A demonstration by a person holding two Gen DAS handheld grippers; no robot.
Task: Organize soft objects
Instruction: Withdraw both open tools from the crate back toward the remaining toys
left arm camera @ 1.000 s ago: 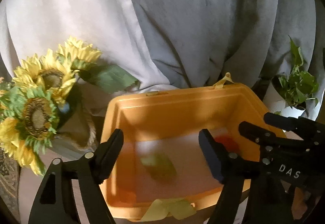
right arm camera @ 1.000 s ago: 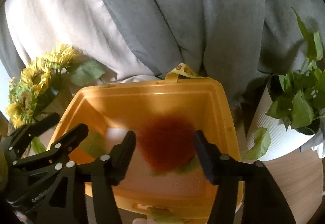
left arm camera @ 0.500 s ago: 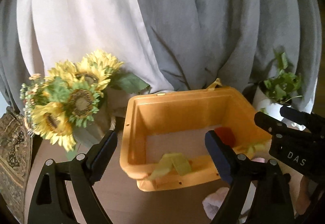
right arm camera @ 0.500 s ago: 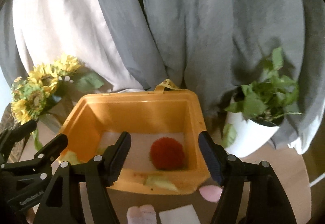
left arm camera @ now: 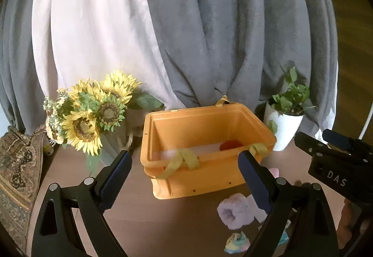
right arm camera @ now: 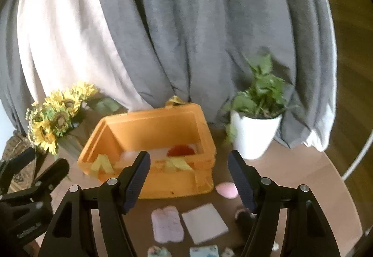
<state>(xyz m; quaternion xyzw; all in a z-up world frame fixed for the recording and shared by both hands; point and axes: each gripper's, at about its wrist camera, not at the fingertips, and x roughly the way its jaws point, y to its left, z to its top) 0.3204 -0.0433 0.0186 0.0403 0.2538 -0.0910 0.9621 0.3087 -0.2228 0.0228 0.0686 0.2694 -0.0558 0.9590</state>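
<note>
An orange plastic bin (left arm camera: pixel 205 177) (right arm camera: pixel 163 182) stands on the round wooden table with a red fuzzy ball (left arm camera: pixel 229 144) (right arm camera: pixel 180 150) inside. My left gripper (left arm camera: pixel 184 177) is open and empty, held back from the bin. My right gripper (right arm camera: pixel 188 177) is open and empty, also in front of the bin. Loose soft items lie in front of the bin: a pale purple fluffy roll (left arm camera: pixel 235 211) (right arm camera: pixel 166 224), a white square pad (right arm camera: pixel 204 222), a pink egg-shaped sponge (right arm camera: pixel 226 189) and a pastel multicoloured piece (left arm camera: pixel 236 241).
A sunflower bouquet (left arm camera: pixel 93 112) (right arm camera: pixel 53 121) stands left of the bin. A white pot with a green plant (left arm camera: pixel 285 121) (right arm camera: pixel 254 131) stands to its right. Grey and white curtains (left arm camera: pixel 186 23) hang behind. A patterned cloth (left arm camera: pixel 16 163) lies at the far left.
Both grippers have pulled back and up from over the bin. The red ball and a green item, in or near the jaws before, lie in the bin; table items came into view.
</note>
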